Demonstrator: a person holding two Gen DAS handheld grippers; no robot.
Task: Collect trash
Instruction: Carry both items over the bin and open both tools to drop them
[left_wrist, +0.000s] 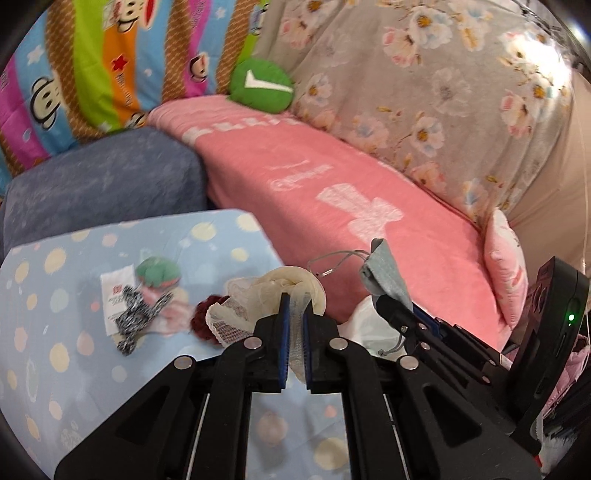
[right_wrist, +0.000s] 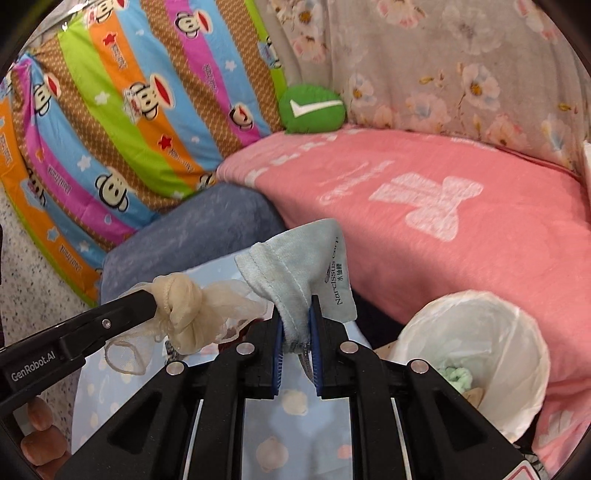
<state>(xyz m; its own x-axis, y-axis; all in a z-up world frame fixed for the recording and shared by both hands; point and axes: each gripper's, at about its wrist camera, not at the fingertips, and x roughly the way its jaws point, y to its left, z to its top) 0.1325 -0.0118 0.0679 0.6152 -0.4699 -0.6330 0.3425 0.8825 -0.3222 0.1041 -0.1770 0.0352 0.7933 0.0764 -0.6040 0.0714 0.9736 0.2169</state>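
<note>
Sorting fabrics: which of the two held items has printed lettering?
The light blue cloth in the right hand-held gripper; it reads "Narcissus". The left hand-held gripper holds plain cream mesh.

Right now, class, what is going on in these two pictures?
A person is collecting trash with two handheld grippers. The left gripper is shut on a cream mesh bag, and the right gripper is shut on a pale blue pouch. Both are held up over the dotted blue cloth. The lined bin stands to the right, with some bits already inside. More small items lie on the cloth, not yet picked up.
</note>
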